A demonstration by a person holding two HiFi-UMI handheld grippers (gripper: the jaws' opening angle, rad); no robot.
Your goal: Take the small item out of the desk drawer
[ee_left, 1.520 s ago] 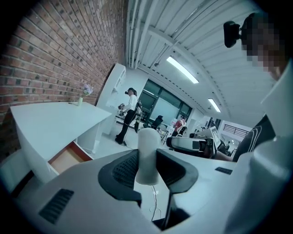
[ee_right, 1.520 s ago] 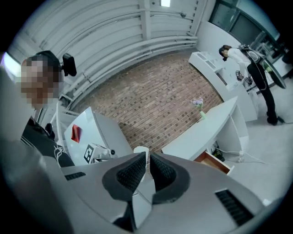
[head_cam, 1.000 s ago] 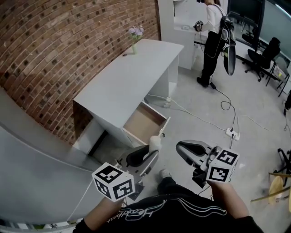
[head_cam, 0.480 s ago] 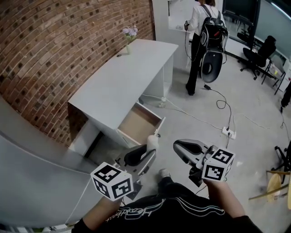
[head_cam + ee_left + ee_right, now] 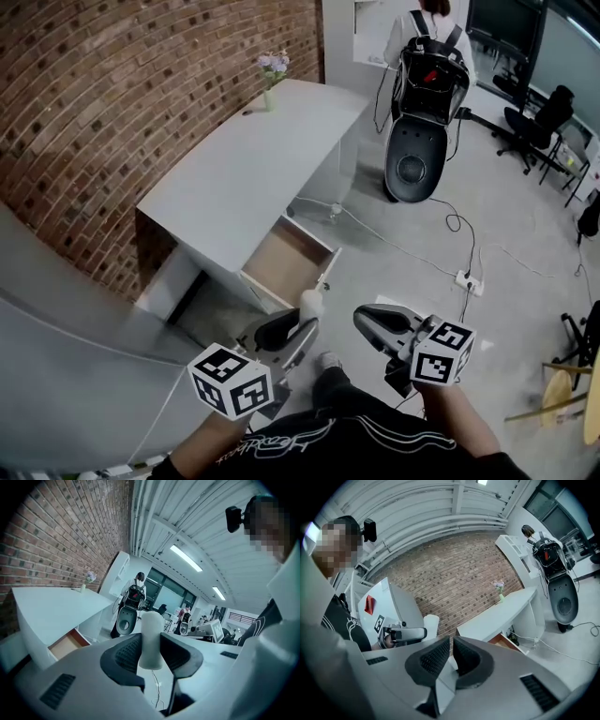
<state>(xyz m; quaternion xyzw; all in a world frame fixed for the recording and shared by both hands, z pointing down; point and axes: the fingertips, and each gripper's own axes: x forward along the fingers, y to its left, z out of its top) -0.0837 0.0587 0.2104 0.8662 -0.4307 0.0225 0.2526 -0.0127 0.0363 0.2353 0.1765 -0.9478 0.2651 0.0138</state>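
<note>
Hand-held gripper on the left point(image 5: 302, 323) is clamped on the small white item point(image 5: 151, 637), a stubby rounded cylinder. It stands upright between the two ribbed pads with its top poking well above them. Holding it by the lower half likely keeps the smooth, round body from twisting or slipping out while it is carried. The item is out of the drawer point(image 5: 292, 255), nearer to the person than the drawer front and over the floor point(image 5: 441, 244), not over the tabletop point(image 5: 248, 169). The drawer stands pulled out from under the near end of the tabletop, its pale wooden bottom bare as far as the head view shows. This suits a lift straight up and then back toward the person. The right hand-held gripper point(image 5: 451, 649) has its pads drawn together to a thin slit with nothing between them. It sits just to the right of the left one at about the same level, probably parked out of the way since one grip is enough for so light a thing. At the far end of the tabletop, against the brick wall point(image 5: 112, 112), a small vase of flowers point(image 5: 270, 97) stands well apart from the work. Judged from how things lie, the removal itself looks done and only setting the item down somewhere remains.
</note>
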